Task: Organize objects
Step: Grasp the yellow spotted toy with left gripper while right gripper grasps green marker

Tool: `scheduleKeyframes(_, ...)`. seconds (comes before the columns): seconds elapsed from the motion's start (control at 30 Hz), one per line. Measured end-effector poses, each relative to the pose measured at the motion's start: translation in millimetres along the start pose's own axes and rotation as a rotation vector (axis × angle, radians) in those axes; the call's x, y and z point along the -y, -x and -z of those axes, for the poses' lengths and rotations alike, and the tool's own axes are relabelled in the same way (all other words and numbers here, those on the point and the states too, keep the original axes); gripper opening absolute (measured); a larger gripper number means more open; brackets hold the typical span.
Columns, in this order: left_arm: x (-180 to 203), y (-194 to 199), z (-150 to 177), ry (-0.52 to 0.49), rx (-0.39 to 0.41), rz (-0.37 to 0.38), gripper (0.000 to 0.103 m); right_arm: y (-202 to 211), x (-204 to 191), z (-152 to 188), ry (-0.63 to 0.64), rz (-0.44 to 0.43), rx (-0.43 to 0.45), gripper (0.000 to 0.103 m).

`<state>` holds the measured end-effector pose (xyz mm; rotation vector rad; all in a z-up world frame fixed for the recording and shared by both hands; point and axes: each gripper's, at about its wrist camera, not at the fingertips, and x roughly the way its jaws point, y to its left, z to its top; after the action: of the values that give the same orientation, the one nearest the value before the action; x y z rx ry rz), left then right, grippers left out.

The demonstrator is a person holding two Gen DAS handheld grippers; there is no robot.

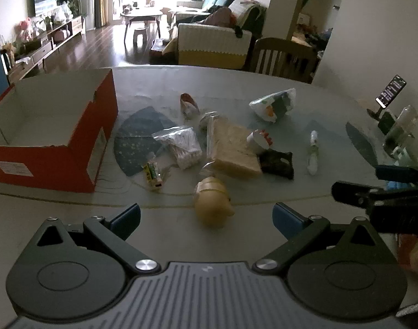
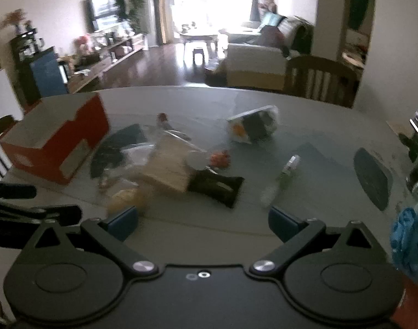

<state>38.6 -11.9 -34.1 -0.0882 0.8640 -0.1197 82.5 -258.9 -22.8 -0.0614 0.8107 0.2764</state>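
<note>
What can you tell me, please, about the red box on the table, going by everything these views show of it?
The red box is an open-topped cardboard carton, red outside and plain grey-white inside, with a cut-out notch in the wall facing the clutter and a white label on its near side. It appears empty as far as its interior shows. It sits upright on the table at the left, beside a dark patterned cloth; whether they touch is unclear. Neither claw is near it.

No text can be read. The white label [image 1: 13,169] on the red box [image 1: 80,148], lower left of the frame, and the lit phone screen [image 1: 390,91], at right, are too blurred.
</note>
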Motion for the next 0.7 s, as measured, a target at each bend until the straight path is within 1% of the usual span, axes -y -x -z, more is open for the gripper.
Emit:
scheduleKeyframes(0.2,2,-26,-6,-0.003,-0.023,0.002,0.103,-21,16,-7,0.001,0.059,-0.009,0.101)
scheduleKeyframes(0.37,11,-51,-11,-0.039,-0.044,-0.008,0.103,-44,33,-18,0.005,0.118,-0.011,0.101)
scheduleKeyframes(0.53,19,-72,-16,-0.066,-0.046,-0.008,0.103,-73,53,-28,0.012,0.18,-0.01,0.101)
scheduleKeyframes(0.7,25,-96,-17,-0.097,-0.074,-0.028,0.103,-107,79,-33,-0.034,0.219,-0.056,0.101)
